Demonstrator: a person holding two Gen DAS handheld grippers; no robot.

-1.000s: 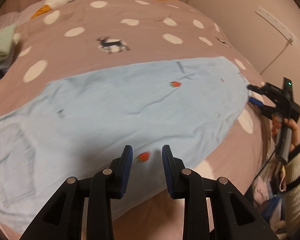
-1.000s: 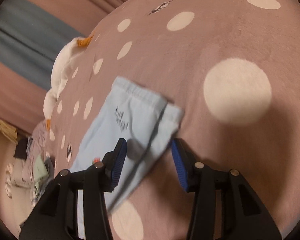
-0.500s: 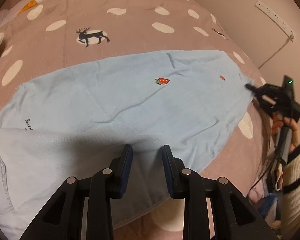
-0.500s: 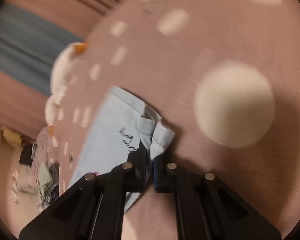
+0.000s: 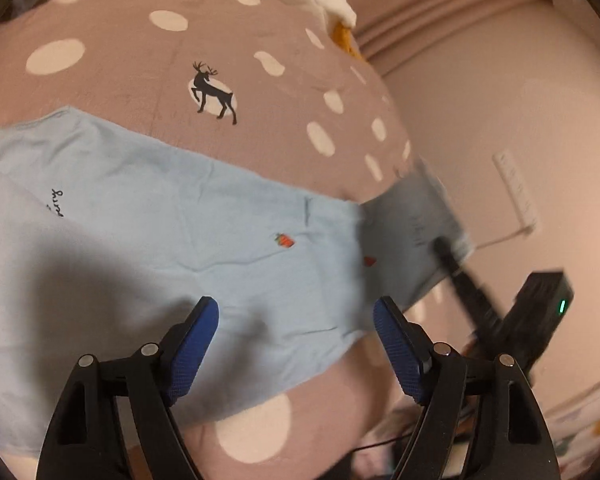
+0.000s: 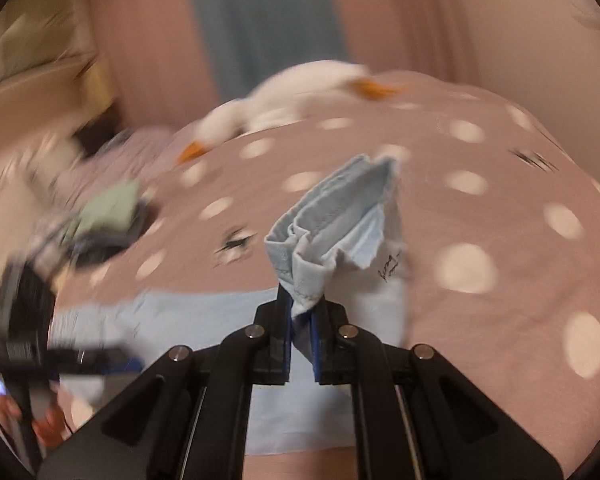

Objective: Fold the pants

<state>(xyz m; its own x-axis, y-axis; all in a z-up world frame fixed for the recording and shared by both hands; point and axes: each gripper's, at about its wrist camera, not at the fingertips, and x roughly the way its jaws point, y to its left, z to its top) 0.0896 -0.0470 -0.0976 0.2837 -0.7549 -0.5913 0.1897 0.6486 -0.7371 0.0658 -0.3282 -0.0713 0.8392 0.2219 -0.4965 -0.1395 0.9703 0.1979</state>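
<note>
Light blue pants (image 5: 172, 240) with small strawberry prints lie spread across a brown polka-dot bedspread (image 5: 260, 92). My left gripper (image 5: 296, 344) is open and empty, hovering just above the pants' near edge. My right gripper (image 6: 301, 320) is shut on the bunched hem of the pants (image 6: 331, 224) and holds it lifted off the bed. In the left wrist view the right gripper (image 5: 439, 246) shows blurred at the right, with the pant leg end (image 5: 411, 216) raised and folded back.
A white plush goose (image 6: 284, 100) lies at the far end of the bed. A pile of clothes (image 6: 108, 208) sits at the bed's left side. A pink wall with a white power strip (image 5: 515, 192) stands to the right of the bed.
My left gripper has opened wide and swung toward the pant legs. My right gripper, shut on the hem, has lifted it and carried it back over the pants.
</note>
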